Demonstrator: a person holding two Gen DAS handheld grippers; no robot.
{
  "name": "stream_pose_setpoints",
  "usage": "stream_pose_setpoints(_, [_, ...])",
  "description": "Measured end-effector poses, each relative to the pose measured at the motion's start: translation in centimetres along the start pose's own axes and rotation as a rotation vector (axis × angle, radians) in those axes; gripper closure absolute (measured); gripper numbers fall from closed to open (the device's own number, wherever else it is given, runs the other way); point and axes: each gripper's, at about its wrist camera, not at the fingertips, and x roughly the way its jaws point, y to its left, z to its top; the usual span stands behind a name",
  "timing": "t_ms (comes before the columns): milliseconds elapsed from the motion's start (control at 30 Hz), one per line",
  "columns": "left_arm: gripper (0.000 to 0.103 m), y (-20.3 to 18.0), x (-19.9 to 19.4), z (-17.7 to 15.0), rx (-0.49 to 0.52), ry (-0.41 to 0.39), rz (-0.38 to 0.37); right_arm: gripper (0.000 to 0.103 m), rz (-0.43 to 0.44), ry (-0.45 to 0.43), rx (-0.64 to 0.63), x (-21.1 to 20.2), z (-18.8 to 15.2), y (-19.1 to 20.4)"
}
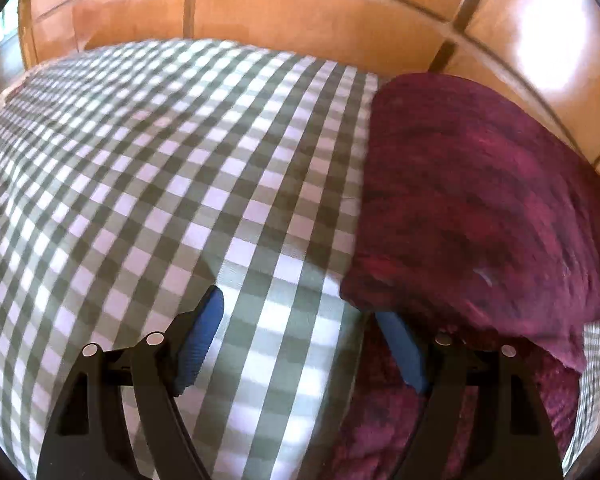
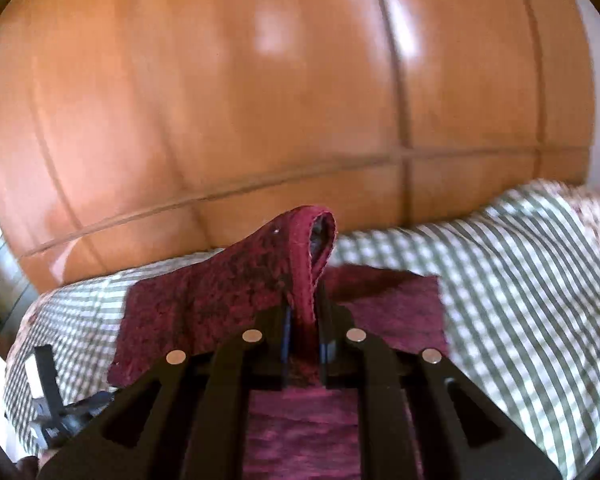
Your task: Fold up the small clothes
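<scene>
Looking along our right gripper (image 2: 304, 332), we see its jaws clamped on a raised fold of the maroon cloth (image 2: 236, 296). The pinched edge stands up between the blue pads (image 2: 286, 336) and loops over above them, lifted clear of the checked sheet (image 2: 520, 280). From the grip, one part of the cloth slopes down to the left and hangs free at its lower corner; another part lies flat on the sheet just beyond and to the right of the jaws, and more of it runs back under the gripper toward the camera.

In the left wrist view, our left gripper (image 1: 300, 332) has its jaws spread wide and holds nothing. Bare green-and-white checks show between the two pads. The cloth (image 1: 480, 200) fills the right side of that view; its lower left edge sits right at the right pad (image 1: 400, 348), partly covering the tip, though we cannot tell whether the two touch. The left pad (image 1: 200, 340) hangs over plain sheet, apart from the cloth.

Behind the bed stands a glossy orange-brown wooden wardrobe (image 2: 260, 100) with panel seams.

We find no brand, label or readable writing on the cloth, sheet or grippers; both views are blurred.
</scene>
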Motion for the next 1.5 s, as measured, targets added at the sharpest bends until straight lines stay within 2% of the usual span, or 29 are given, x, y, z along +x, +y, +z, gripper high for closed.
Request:
stream_pose_setpoints(100, [0.021,-0.8,0.5,-0.3,0.026,-0.010,0.032,0.094,-0.069,0.079,0.045,2.7,-1.6,-3.7])
stream_pose_setpoints(200, [0.021,-1.2,0.5,-1.1,0.053,-0.012,0.041,0.094,-0.136,0.177,0.100,5.8,-4.2,-6.6])
stream_pose_setpoints(267, [0.021,-1.2,0.2,-1.5,0.079,-0.013,0.044,0.094,-0.133,0.212,0.150,7.1,-5.8,-8.2])
stream_pose_setpoints(400, [0.026,-0.4,-1.3,-1.9,0.090,-0.020,-0.004,0.088,-0.131,0.199,0.139,6.4,-6.0,-8.4])
stream_pose_setpoints(433, [0.026,-0.1,-2.2,-2.0,0.094,-0.042,-0.015,0.083,-0.133,0.201,0.135,6.1,-6.0,-8.4])
stream_pose_setpoints(467, [0.026,0.1,-2.7,-1.9,0.098,-0.062,-0.027,0.071,-0.141,0.198,0.132,5.8,-6.0,-8.4])
stream_pose_setpoints(533, [0.026,0.5,-4.8,-1.6,0.102,-0.131,-0.065,0.059,-0.163,0.181,0.130,4.8,-5.8,-8.1])
stream_pose_setpoints(633, [0.026,-0.1,-7.1,-0.4,0.132,-0.217,-0.130,0.058,-0.152,0.119,0.134,2.7,-5.1,-7.7])
stream_pose_setpoints(733, [0.026,-2.0,-7.7,0.8,0.187,-0.246,-0.185,0.056,-0.103,0.078,0.082,1.2,-4.4,-5.7])
stream_pose_setpoints(867, [0.026,-4.7,-7.2,1.7,0.236,-0.247,-0.234,0.052,-0.034,0.115,0.010,2.5,-4.7,-2.8])
stream_pose_setpoints(1033, [0.026,-8.1,-5.7,2.8,0.305,-0.243,-0.285,0.049,-0.079,0.184,0.009,6.1,-5.5,-2.7])
stream_pose_setpoints(1133, [0.026,-10.2,-4.6,3.6,0.362,-0.257,-0.297,0.045,-0.090,0.184,-0.003,7.1,-5.7,-3.0])
stream_pose_setpoints(1267, [0.028,-11.2,-0.4,4.9,0.341,-0.160,-0.253,0.032,-0.108,0.182,-0.049,8.2,-6.3,-2.2])
stream_pose_setpoints(1300, [0.036,-10.8,1.3,4.8,0.320,-0.117,-0.217,0.031,-0.113,0.183,-0.057,8.7,-6.5,-2.3])
stream_pose_setpoints(1333, [0.039,-10.3,2.4,4.5,0.305,-0.095,-0.196,0.029,-0.115,0.186,-0.062,9.0,-6.6,-2.2])
stream_pose_setpoints(1367, [0.039,-9.7,3.0,4.1,0.292,-0.091,-0.200,0.028,-0.117,0.190,-0.068,9.6,-6.8,-2.2])
stream_pose_setpoints(1400, [0.039,-9.2,3.0,3.4,0.296,-0.121,-0.209,0.026,-0.123,0.189,-0.077,10.0,-6.8,-2.1])
stream_pose_setpoints(1500, [0.039,-9.1,2.7,1.9,0.323,-0.173,-0.175,0.023,-0.132,0.185,-0.088,11.1,-7.1,-2.1])
